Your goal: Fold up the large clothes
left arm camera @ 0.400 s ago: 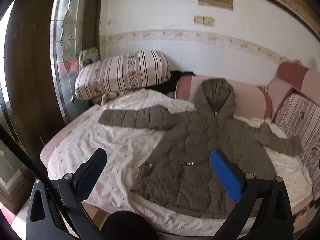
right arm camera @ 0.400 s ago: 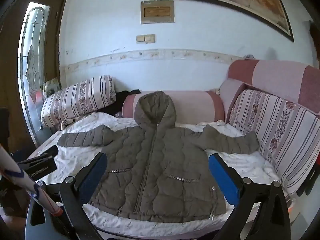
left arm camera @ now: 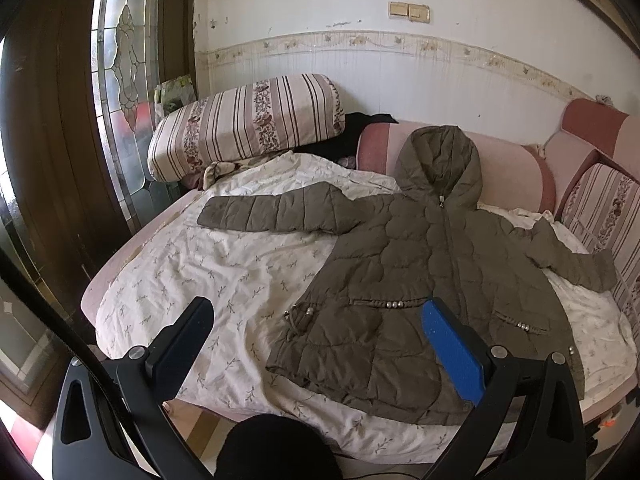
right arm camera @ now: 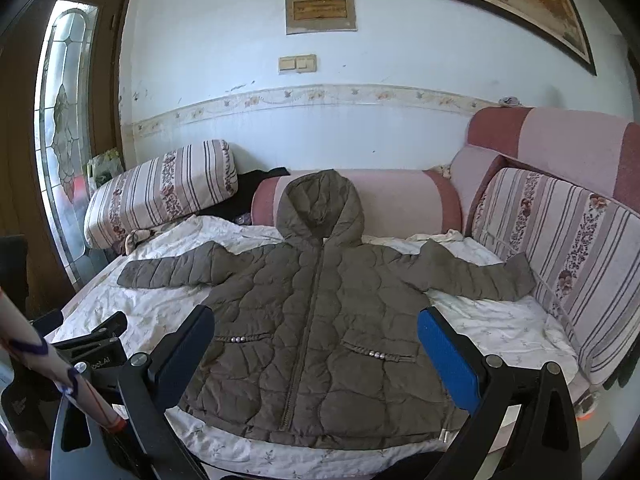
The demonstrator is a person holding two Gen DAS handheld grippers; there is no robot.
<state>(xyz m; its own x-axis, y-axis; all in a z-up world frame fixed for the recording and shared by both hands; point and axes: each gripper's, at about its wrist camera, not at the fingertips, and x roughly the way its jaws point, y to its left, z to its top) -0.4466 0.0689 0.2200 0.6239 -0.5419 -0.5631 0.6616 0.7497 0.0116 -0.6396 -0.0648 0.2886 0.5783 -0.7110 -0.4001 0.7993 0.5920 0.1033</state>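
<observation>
An olive quilted hooded jacket (left arm camera: 424, 272) lies flat, front up and zipped, on a white floral sheet (left arm camera: 216, 272), sleeves spread to both sides. It also shows in the right wrist view (right arm camera: 320, 320). My left gripper (left arm camera: 316, 320) is open and empty, held above the bed's near edge by the jacket's lower left hem. My right gripper (right arm camera: 316, 332) is open and empty, in front of the jacket's middle. The left gripper's body (right arm camera: 92, 344) shows at the lower left of the right wrist view.
A striped bolster pillow (left arm camera: 248, 128) lies at the far left, a pink bolster (right arm camera: 400, 200) behind the hood, striped sofa cushions (right arm camera: 560, 264) on the right. A dark garment (left arm camera: 360, 132) lies between the bolsters. A wood and stained-glass door (left arm camera: 120, 80) stands left of the bed.
Both grippers have barely shifted. The jacket lies as before.
</observation>
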